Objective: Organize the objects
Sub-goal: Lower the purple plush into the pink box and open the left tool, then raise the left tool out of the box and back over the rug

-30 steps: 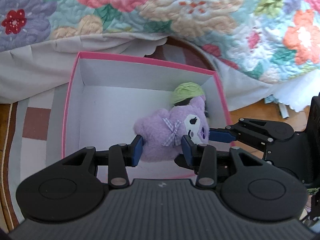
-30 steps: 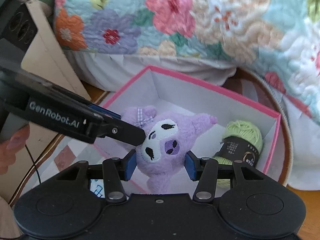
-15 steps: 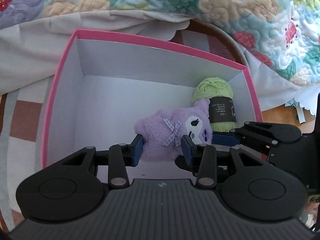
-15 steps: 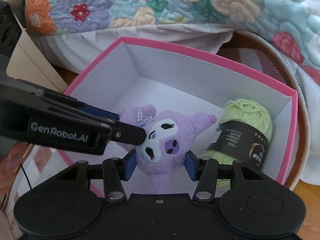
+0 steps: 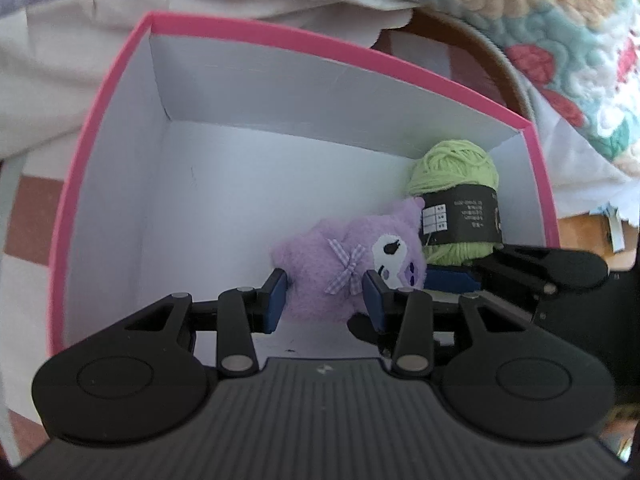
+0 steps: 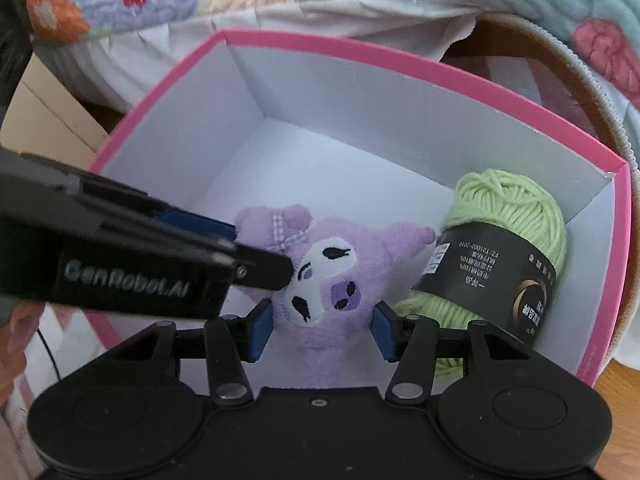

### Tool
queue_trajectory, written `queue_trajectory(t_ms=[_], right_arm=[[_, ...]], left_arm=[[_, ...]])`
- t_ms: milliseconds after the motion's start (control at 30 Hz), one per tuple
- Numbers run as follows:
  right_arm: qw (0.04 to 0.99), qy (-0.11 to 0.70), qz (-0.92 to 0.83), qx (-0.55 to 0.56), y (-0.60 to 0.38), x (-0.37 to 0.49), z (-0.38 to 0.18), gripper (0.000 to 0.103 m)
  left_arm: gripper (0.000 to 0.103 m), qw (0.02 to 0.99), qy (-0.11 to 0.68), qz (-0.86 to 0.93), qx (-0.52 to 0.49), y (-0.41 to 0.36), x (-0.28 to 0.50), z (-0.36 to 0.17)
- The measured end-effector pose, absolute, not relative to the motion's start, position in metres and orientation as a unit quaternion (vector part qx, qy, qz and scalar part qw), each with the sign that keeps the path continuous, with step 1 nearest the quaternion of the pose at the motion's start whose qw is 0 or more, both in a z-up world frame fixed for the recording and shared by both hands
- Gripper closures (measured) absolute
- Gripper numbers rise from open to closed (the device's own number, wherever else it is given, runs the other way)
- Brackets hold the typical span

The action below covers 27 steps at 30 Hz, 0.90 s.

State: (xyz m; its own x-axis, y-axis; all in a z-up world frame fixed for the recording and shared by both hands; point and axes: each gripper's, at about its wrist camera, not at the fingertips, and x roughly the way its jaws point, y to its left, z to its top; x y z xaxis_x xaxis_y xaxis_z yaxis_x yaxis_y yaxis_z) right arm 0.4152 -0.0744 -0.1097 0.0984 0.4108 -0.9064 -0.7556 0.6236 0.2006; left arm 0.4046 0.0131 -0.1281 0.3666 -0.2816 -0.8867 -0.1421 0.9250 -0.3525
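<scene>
A purple plush toy with a white face and a checked bow is held by both grippers inside a pink box with white walls. My left gripper is shut on the toy's body. My right gripper is shut on the toy below its face. A green yarn ball with a black label lies in the box's right corner, touching the toy; it also shows in the right wrist view. The right gripper enters the left view from the right.
A flowered quilt and a white sheet hang behind the box. A round brown mat edge shows behind it. A beige board stands at the left. Wooden floor shows at the right.
Both grippers have moved the plush toy down and forward into the box. The box and the yarn ball look larger and nearer, and the toy now sits next to the yarn.
</scene>
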Motion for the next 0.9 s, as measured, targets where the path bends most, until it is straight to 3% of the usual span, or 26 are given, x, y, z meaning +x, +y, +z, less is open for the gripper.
queue_trajectory(t_ms=[333, 467, 533, 900], right_arm=[[0.736, 0.528, 0.392, -0.160, -0.090, 0.405, -0.105, 0.043], [0.738, 0.513, 0.404, -0.170, -0.099, 0.396, -0.101, 0.070], [0.739, 0.511, 0.405, -0.170, -0.098, 0.396, -0.101, 0.073], [0.781, 0.485, 0.381, -0.097, -0.121, 0.374, -0.084, 0.069]], left_arm=[[0.073, 0.811, 0.568, -0.038, -0.133, -0.012, 0.408, -0.139], [0.073, 0.818, 0.562, -0.025, -0.121, -0.023, 0.409, -0.140], [0.073, 0.819, 0.559, -0.031, -0.125, -0.025, 0.409, -0.140], [0.070, 0.820, 0.551, -0.063, -0.143, -0.013, 0.387, -0.116]])
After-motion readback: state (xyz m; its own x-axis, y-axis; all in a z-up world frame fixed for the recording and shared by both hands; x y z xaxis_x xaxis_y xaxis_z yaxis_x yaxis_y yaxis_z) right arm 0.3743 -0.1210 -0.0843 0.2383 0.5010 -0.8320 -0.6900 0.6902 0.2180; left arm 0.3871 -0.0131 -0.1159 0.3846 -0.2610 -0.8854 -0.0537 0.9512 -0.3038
